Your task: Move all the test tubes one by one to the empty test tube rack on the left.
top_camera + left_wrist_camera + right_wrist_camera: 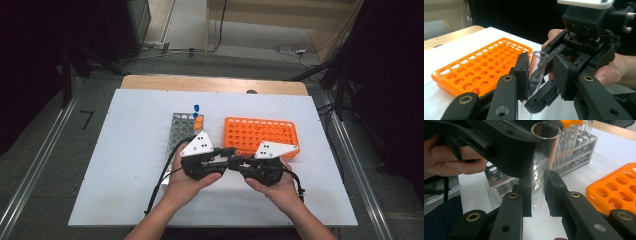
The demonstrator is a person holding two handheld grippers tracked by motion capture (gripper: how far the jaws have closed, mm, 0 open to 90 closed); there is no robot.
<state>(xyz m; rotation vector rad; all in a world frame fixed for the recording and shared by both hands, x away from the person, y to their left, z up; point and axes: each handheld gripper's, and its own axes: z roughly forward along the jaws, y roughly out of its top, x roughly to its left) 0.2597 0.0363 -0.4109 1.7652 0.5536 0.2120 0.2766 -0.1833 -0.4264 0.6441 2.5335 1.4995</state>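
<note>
a clear glass test tube [544,157], round and open-mouthed, is held upright over the white table [125,150] between the matte black pads of the right gripper [537,192]. the left gripper [541,75] is clamped on it too. faint print on the glass cannot be read. a glossy orange plastic rack [474,72] and a perforated steel rack [574,152] stand nearby.

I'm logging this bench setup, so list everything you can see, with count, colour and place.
glass tube: one, clear, open-topped, upright between both sets of jaws
orange rack: one, orange, right of table centre
metal rack: one, grey, left of the orange rack
capped tubes: a few, orange and blue caps, far end of the metal rack
table: one, white top
left gripper: one, black, shut on the tube
right gripper: one, black, shut on the tube
hands: two, at the near edge
</note>
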